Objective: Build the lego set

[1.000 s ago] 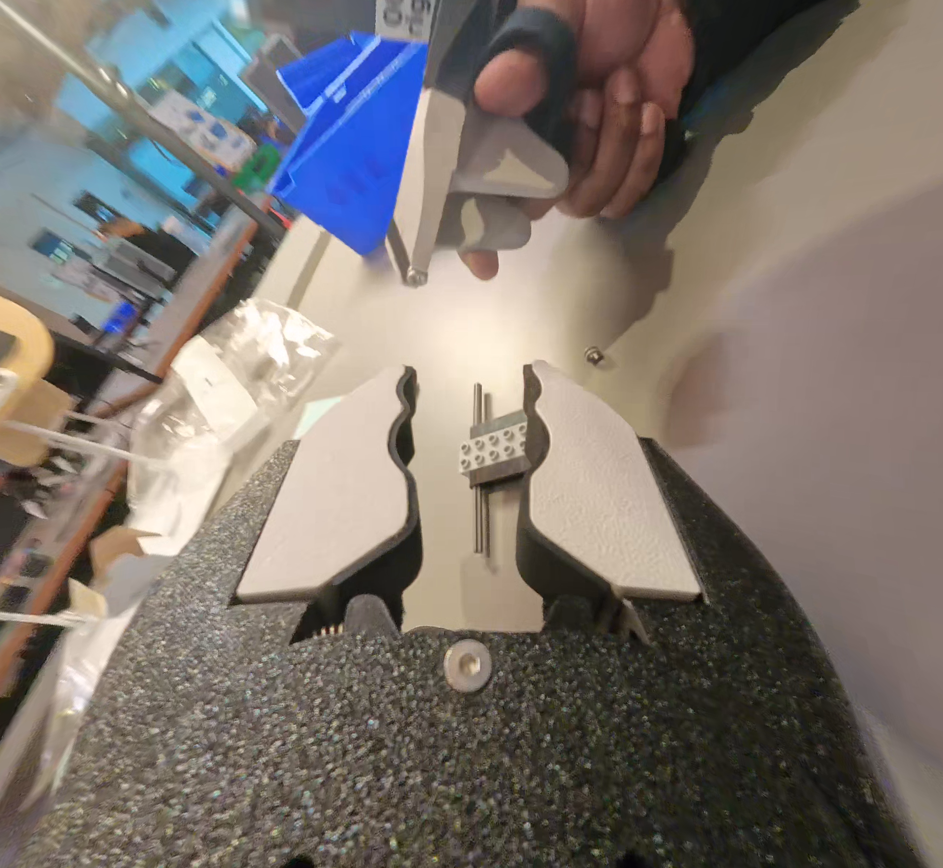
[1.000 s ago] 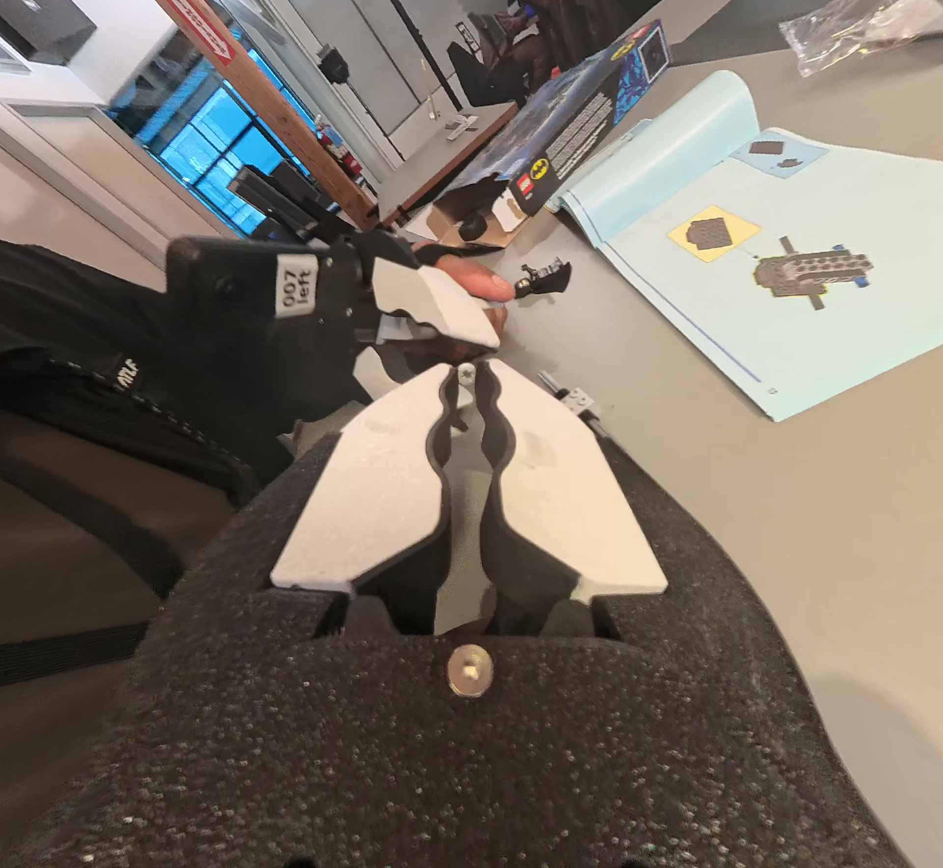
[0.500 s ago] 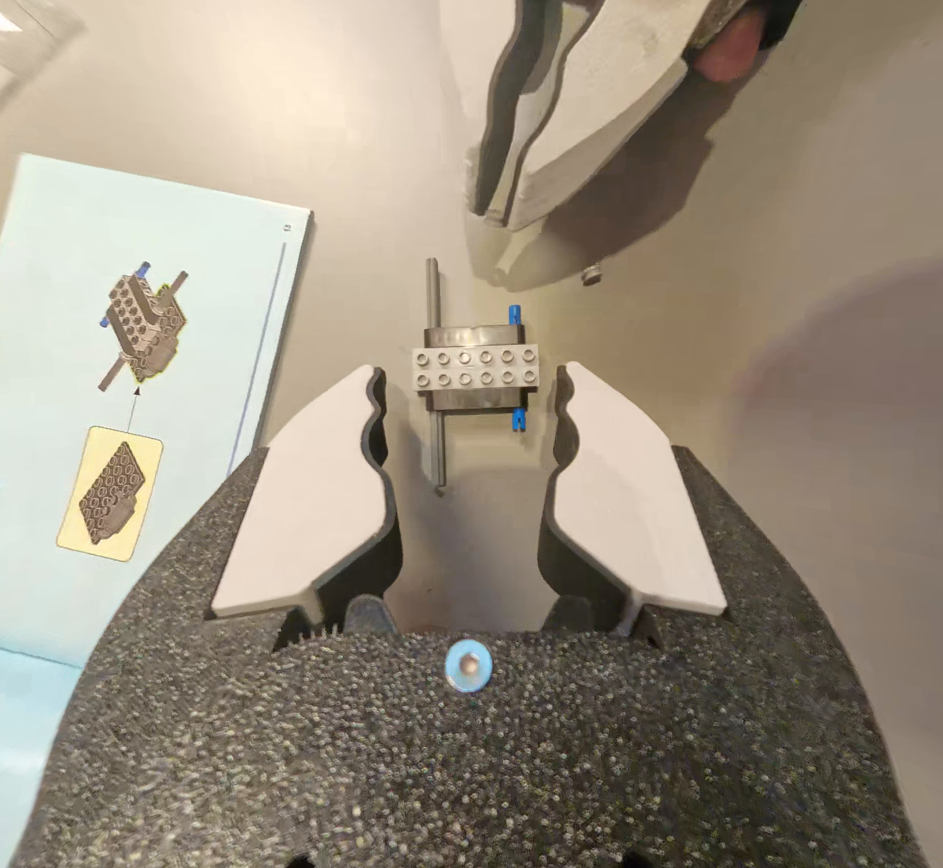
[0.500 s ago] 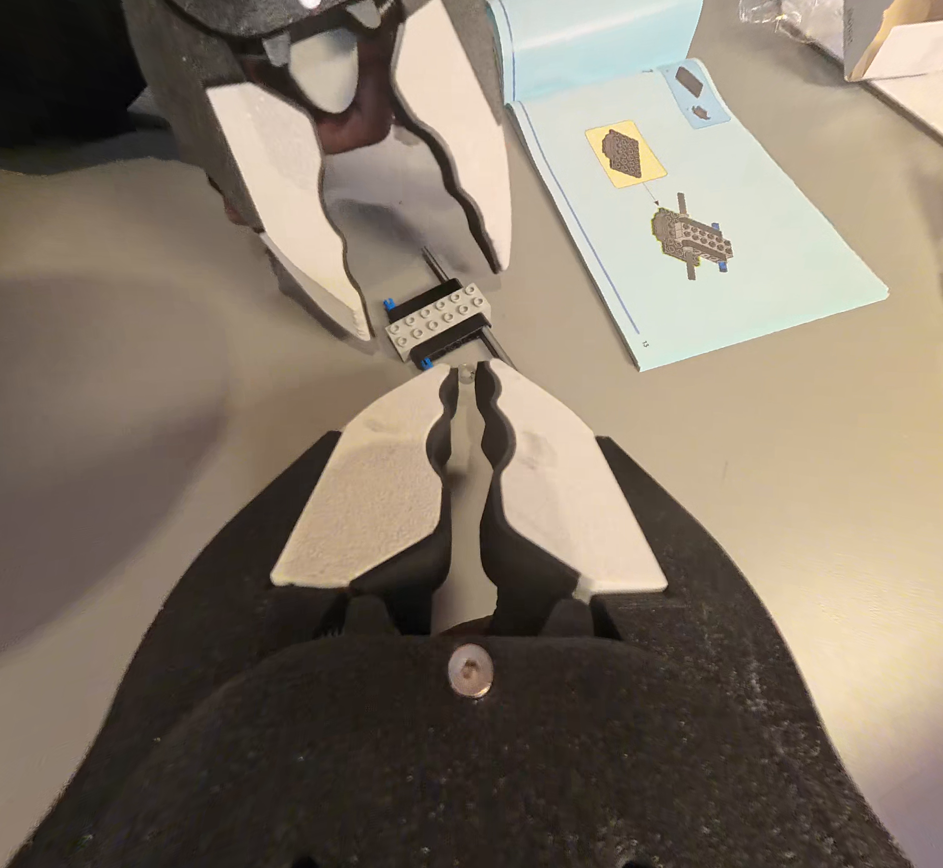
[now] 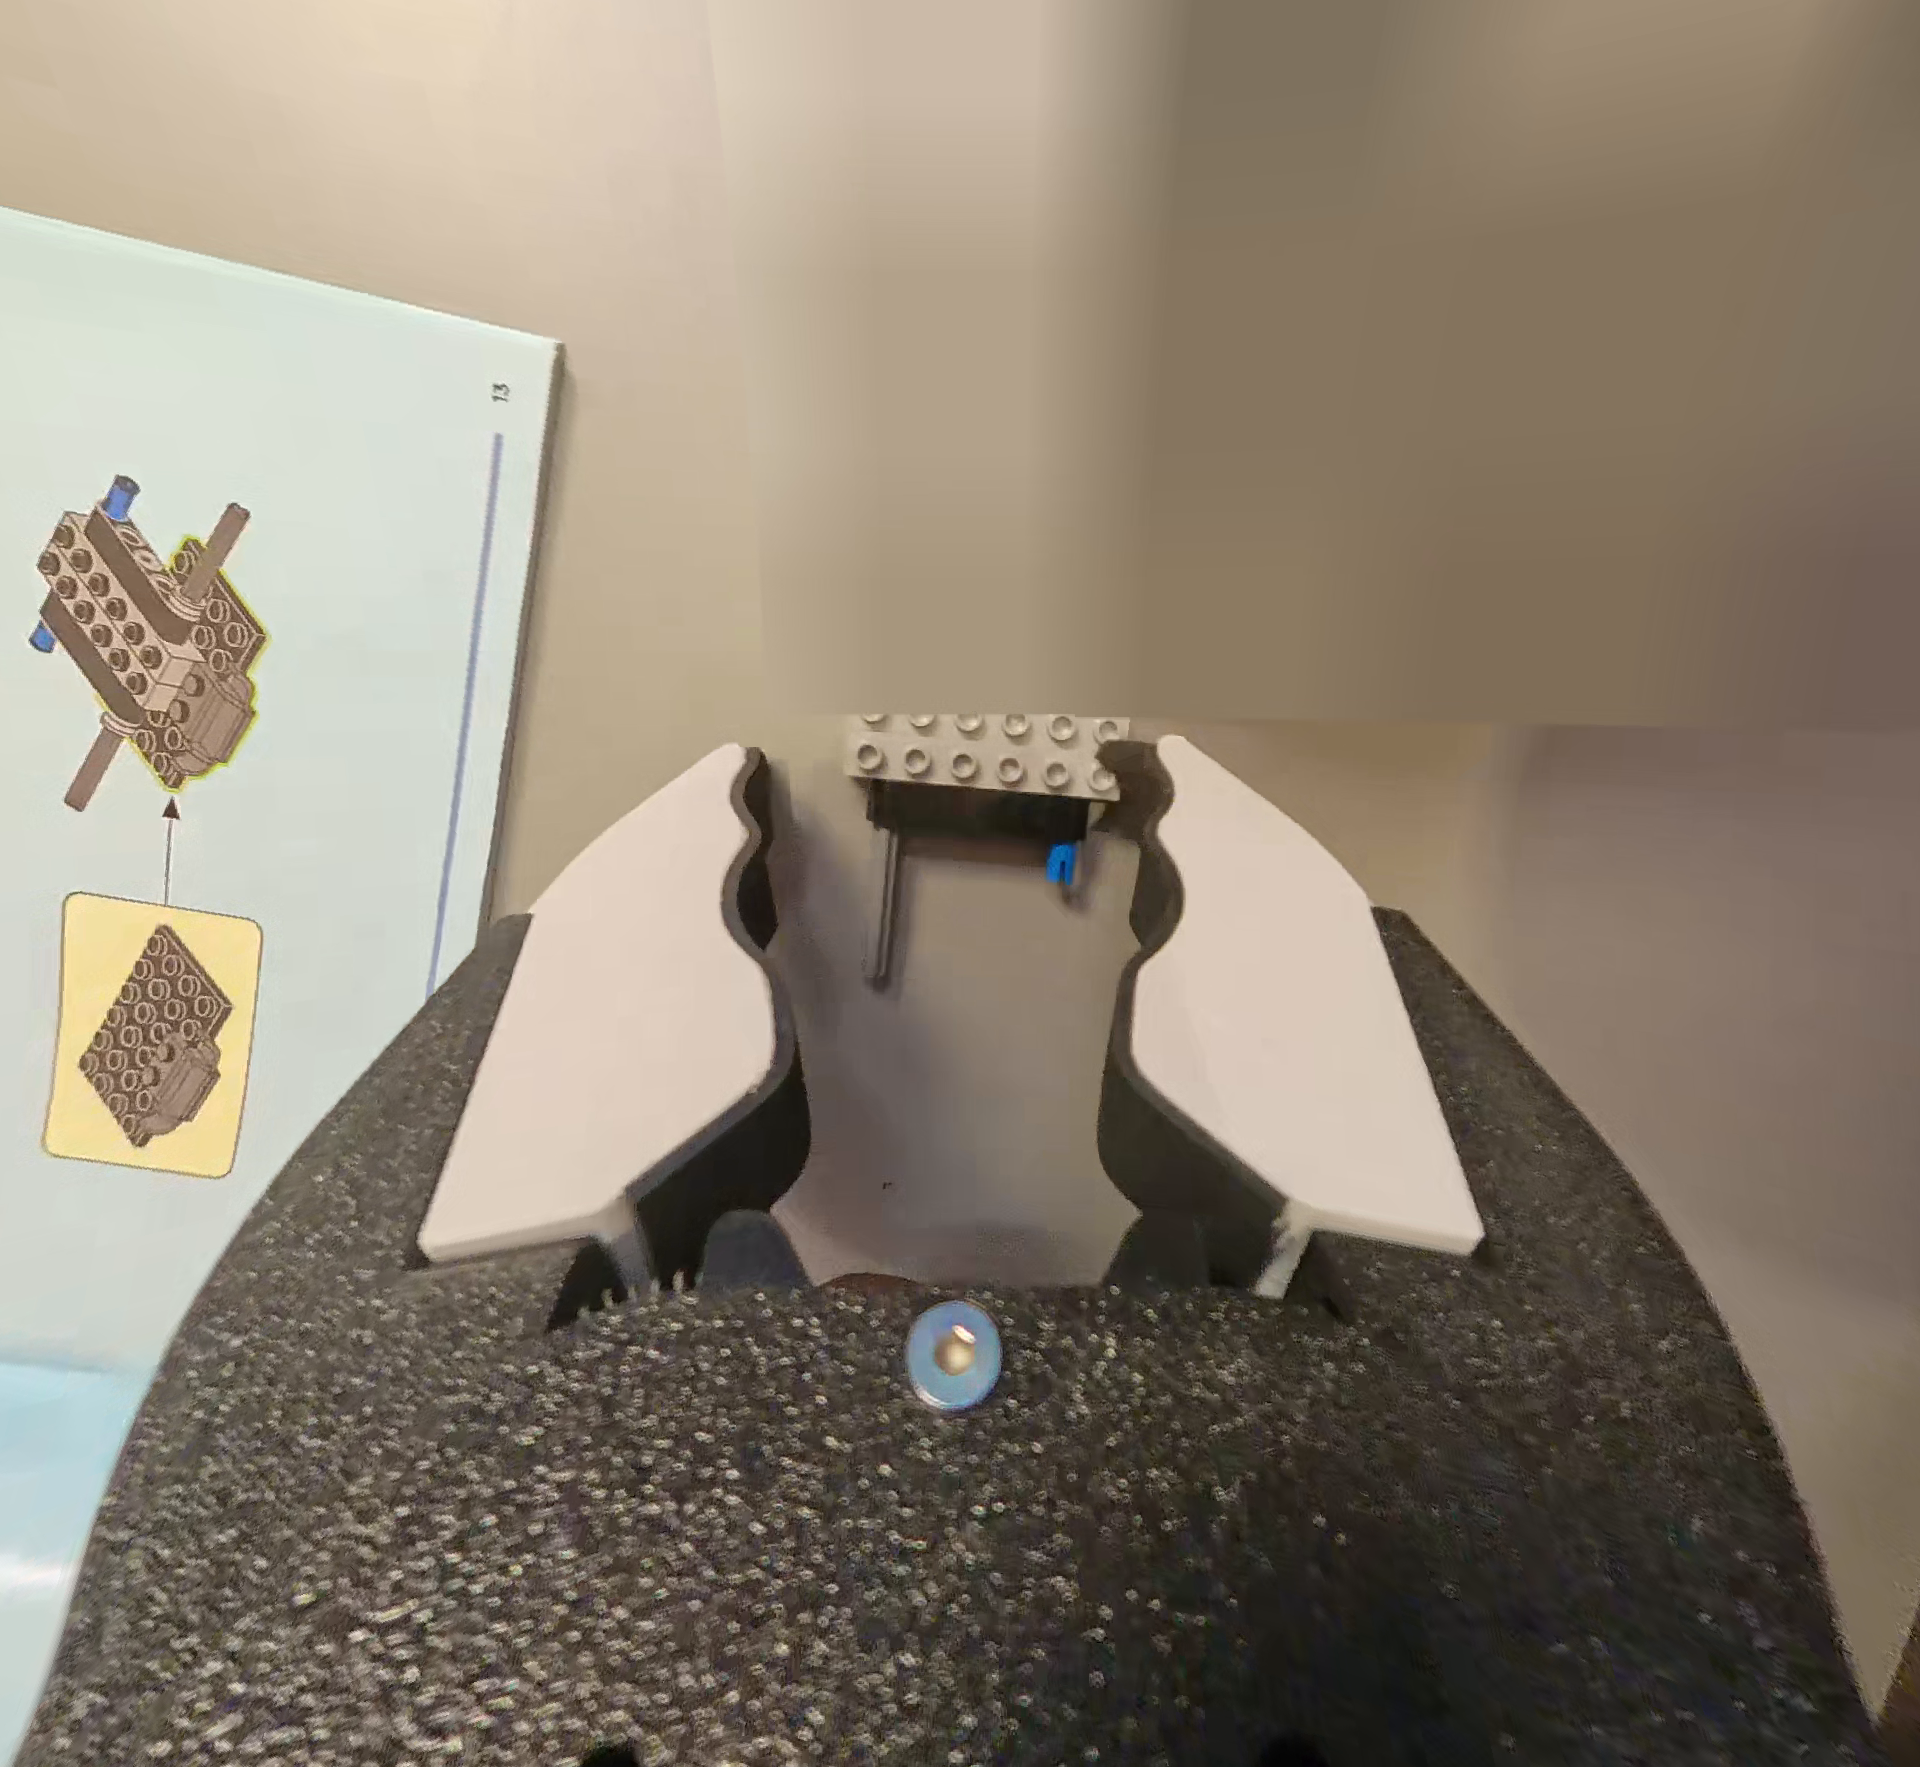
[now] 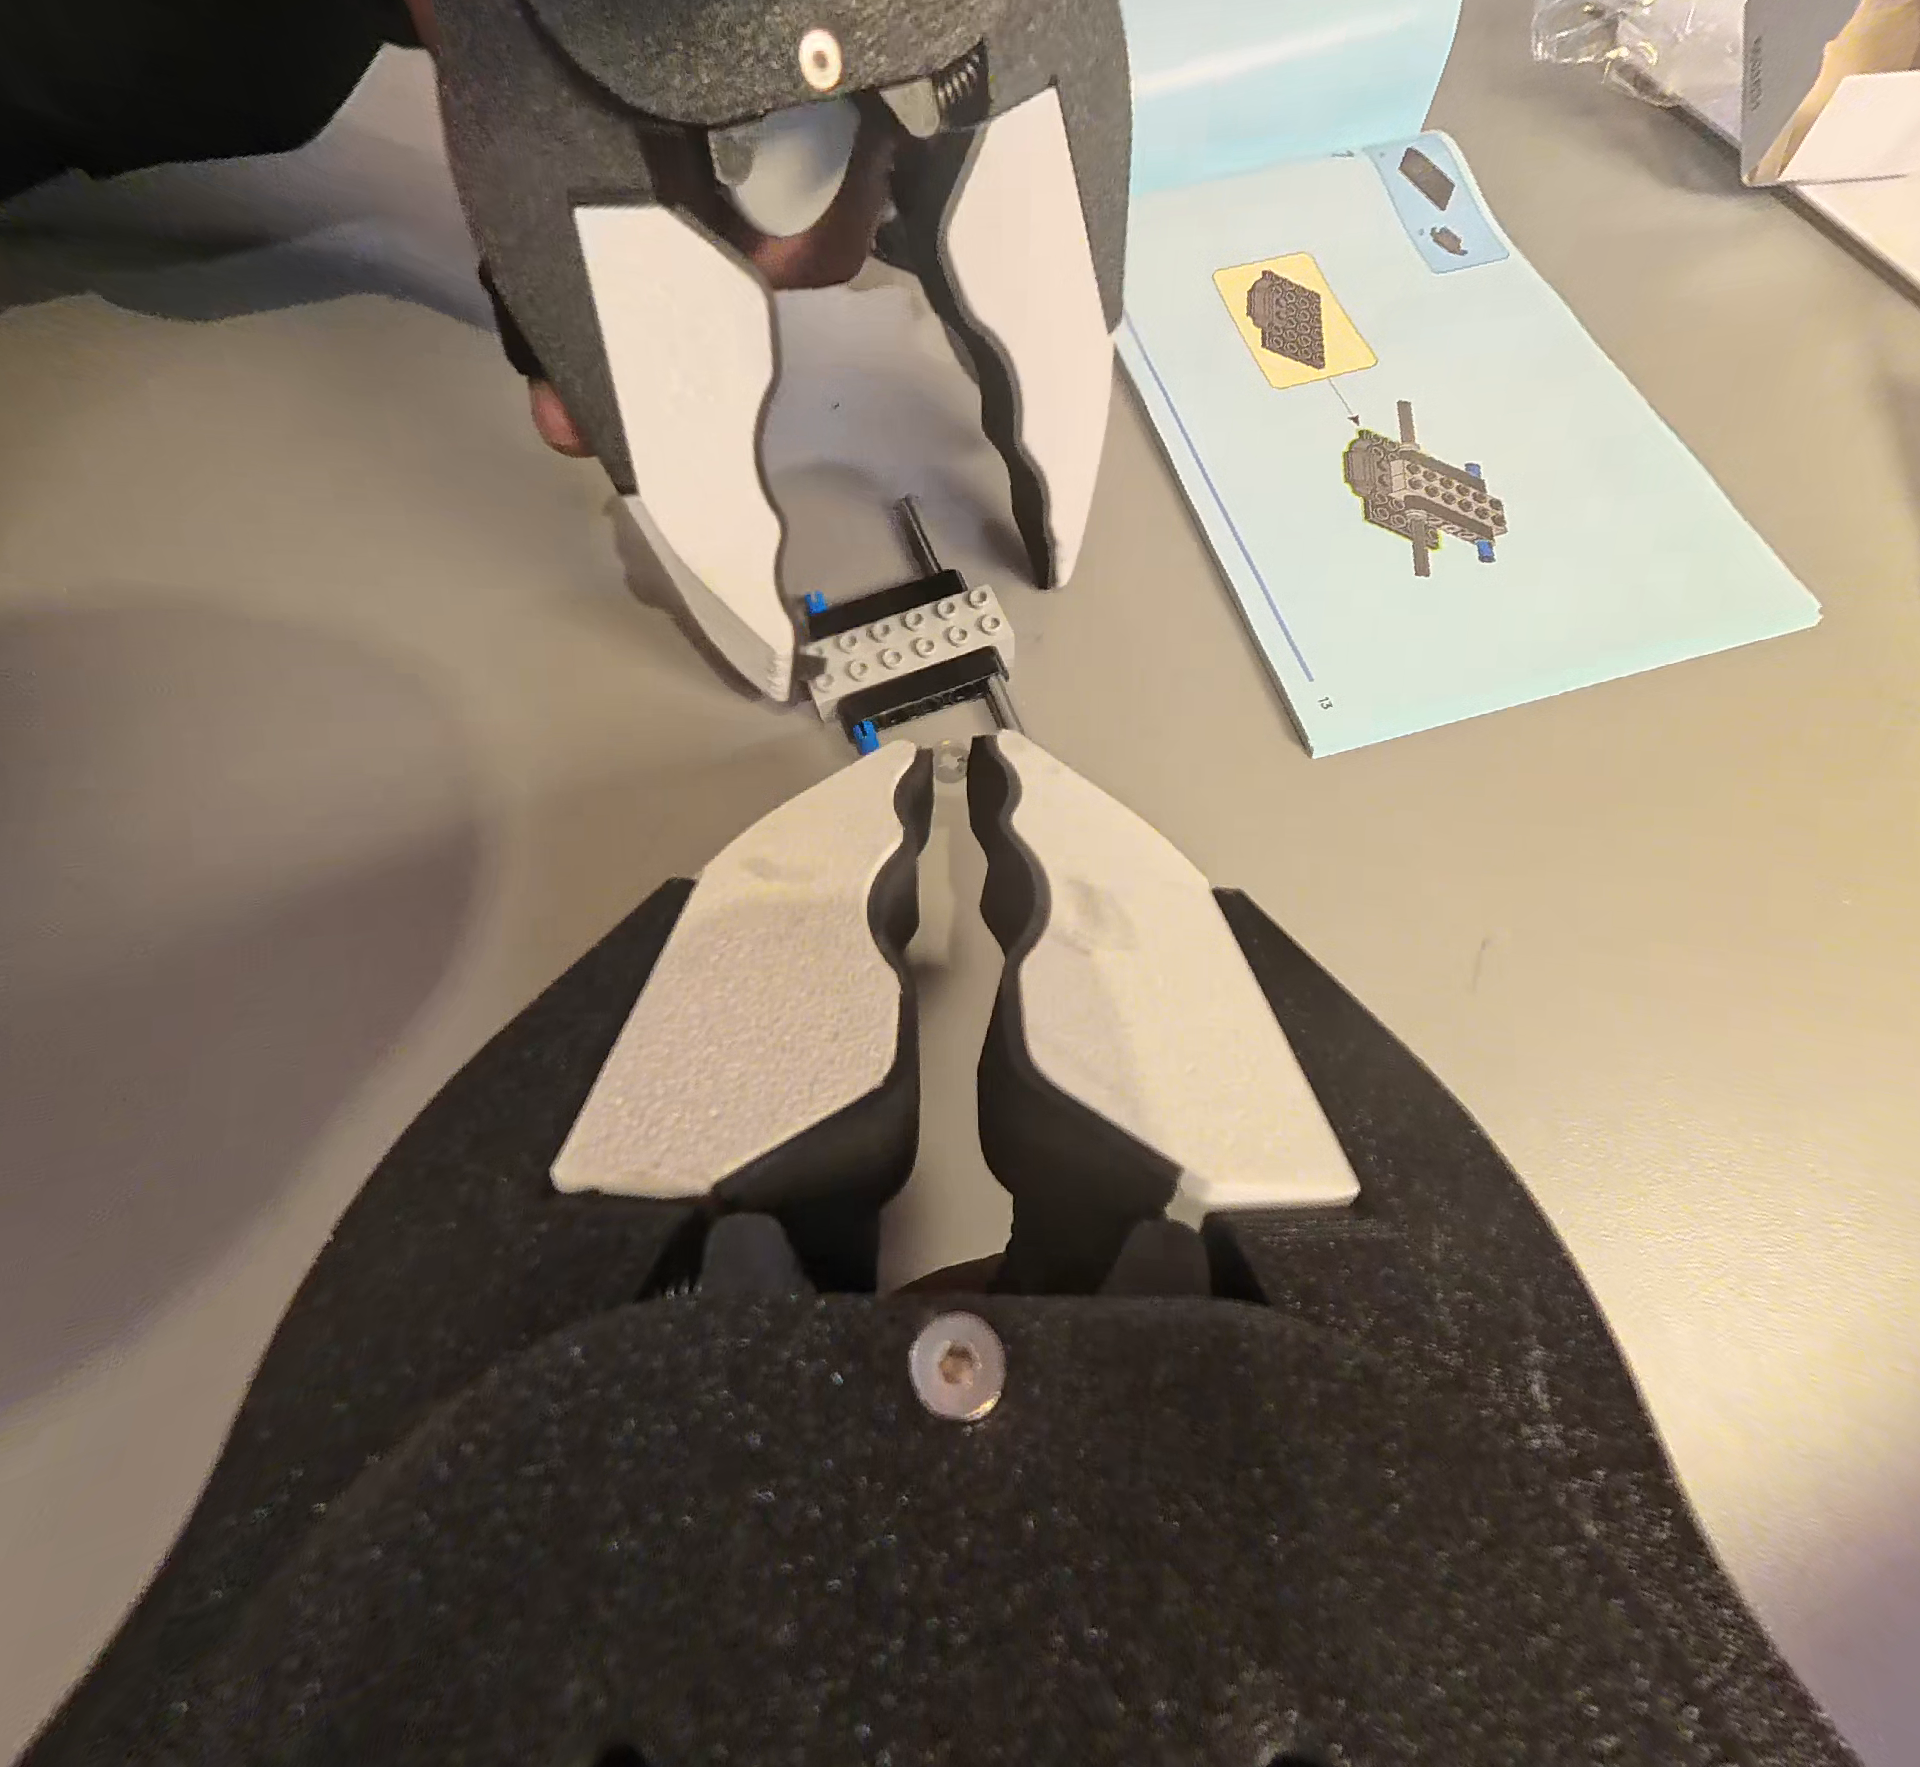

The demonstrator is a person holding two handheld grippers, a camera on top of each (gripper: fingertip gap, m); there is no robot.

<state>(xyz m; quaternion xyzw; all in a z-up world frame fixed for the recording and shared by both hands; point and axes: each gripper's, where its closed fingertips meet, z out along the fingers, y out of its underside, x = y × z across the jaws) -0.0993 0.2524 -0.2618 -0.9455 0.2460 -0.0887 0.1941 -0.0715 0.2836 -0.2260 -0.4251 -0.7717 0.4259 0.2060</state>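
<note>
Brick assembly (image 6: 906, 652) lies flat on the grey table (image 6: 1455, 990), studs up: a light grey two-by-six plate between two black beams, long axis across the gap between the two tools. A dark axle (image 6: 920, 538) runs crosswise under it and sticks out on both sides, toward each tool. Blue pins (image 6: 860, 733) poke out at one end of each beam.

Left tool (image 5: 958, 767) comes down over the assembly with fingers wide apart. One fingertip (image 6: 774, 668) touches the plate's short end; the other stands clear of the opposite end, so nothing is clamped.

Right tool (image 6: 948, 753) sits low on the near side, tips just beside the near black beam. Fingers nearly together, pinching a small pale round piece (image 6: 948, 767) at the very tips; what the piece is, can't tell.

Open light-blue instruction booklet (image 6: 1455, 470) lies to the right of the assembly, near it, not touching. Farther right: a clear plastic bag (image 6: 1642, 3) and a torn cardboard box (image 6: 1829, 76) at the table edge.
</note>
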